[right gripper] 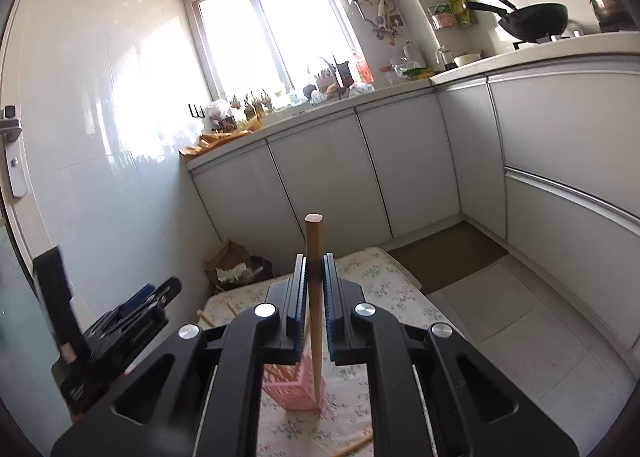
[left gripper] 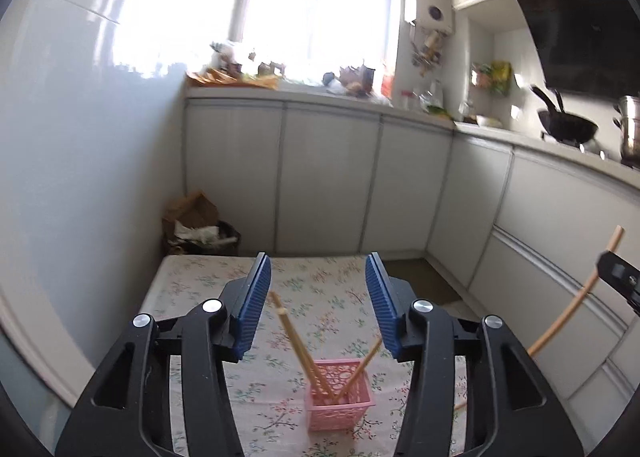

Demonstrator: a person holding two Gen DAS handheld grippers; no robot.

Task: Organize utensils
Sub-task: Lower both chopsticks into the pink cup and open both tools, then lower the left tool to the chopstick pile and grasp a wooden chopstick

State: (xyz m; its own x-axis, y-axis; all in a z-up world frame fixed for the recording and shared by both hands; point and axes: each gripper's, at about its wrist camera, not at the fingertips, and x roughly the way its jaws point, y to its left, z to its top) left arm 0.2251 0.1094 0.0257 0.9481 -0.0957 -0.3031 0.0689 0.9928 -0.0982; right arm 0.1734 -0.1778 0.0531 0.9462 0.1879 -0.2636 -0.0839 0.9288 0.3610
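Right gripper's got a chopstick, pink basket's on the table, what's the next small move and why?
Probably lower the right gripper so its chopstick slides into the pink basket. It is clamped upright with its lower tip at the basket's rim, other chopsticks already stand inside, and the left gripper is open and empty.

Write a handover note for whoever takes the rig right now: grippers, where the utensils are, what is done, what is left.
Left gripper: open, empty, above the pink basket.
Right gripper: shut on one chopstick, held upright by the basket.
Done: several chopsticks stand in the basket on the table.
Left: drop the held chopstick in; then gather the loose stick at the table's near edge and the ones at its far left.
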